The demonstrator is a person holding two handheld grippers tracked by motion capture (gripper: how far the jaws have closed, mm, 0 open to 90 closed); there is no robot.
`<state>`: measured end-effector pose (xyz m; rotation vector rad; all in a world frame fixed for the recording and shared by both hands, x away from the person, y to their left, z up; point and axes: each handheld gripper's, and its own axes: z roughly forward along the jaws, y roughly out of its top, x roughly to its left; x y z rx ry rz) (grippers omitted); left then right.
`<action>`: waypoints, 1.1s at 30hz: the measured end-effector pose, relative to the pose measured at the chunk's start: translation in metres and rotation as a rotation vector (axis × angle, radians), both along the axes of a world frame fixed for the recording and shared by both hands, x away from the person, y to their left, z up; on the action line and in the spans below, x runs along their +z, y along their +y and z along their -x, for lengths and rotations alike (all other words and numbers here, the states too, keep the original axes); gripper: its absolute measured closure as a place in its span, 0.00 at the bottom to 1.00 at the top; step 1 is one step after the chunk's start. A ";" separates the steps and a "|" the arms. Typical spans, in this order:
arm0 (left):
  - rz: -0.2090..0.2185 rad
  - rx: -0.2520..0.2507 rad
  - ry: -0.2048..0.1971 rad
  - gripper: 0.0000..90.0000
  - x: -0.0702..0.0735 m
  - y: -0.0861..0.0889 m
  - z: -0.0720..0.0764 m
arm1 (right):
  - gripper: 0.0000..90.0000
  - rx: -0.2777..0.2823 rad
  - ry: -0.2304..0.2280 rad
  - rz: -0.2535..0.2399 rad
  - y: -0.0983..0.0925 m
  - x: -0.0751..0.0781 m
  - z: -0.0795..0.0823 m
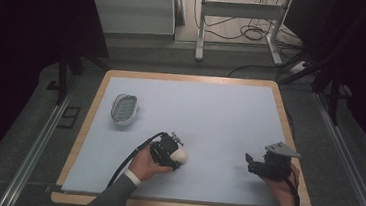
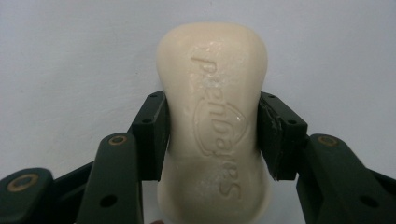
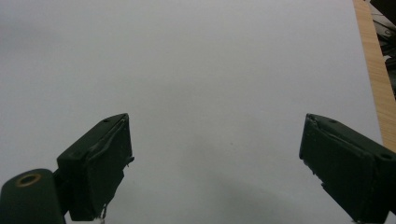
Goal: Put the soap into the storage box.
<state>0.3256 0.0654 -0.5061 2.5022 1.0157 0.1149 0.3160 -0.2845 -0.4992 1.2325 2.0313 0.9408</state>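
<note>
Your left hand rests low on the pale blue table mat, forearm angled in from the bottom edge, and its black left gripper points right with both pads pressed on the waist of a cream, rounded bar of soap. The soap lies on the mat near the front edge, left of centre. Raised lettering runs along its top, too soft to read surely. Your right gripper sits well apart, pointing left, jaws spread wide over bare mat.

open mat, soap dish far left
</note>
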 end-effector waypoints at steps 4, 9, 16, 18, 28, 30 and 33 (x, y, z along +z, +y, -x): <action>0.021 0.001 -0.005 0.55 0.006 0.006 0.000 | 0.10 0.001 0.000 0.001 0.000 0.000 0.000; 0.043 -0.005 -0.007 0.55 0.014 0.013 -0.001 | 0.10 -0.001 0.002 0.004 0.001 -0.001 0.000; 0.049 -0.009 -0.006 0.55 0.018 0.018 -0.003 | 0.10 -0.003 0.002 0.005 0.000 -0.001 -0.001; 0.055 -0.009 -0.009 0.55 0.019 0.020 -0.004 | 0.10 -0.005 0.003 0.005 -0.001 -0.001 -0.001; 0.092 0.011 -0.038 0.55 0.030 0.031 -0.004 | 0.10 -0.009 0.001 0.004 -0.002 -0.001 -0.001; 0.097 0.013 -0.041 0.55 0.034 0.035 -0.005 | 0.10 -0.009 0.002 0.008 -0.002 -0.002 -0.001; 0.123 0.017 -0.038 0.55 0.037 0.042 -0.007 | 0.10 -0.009 0.004 0.006 -0.002 -0.002 -0.001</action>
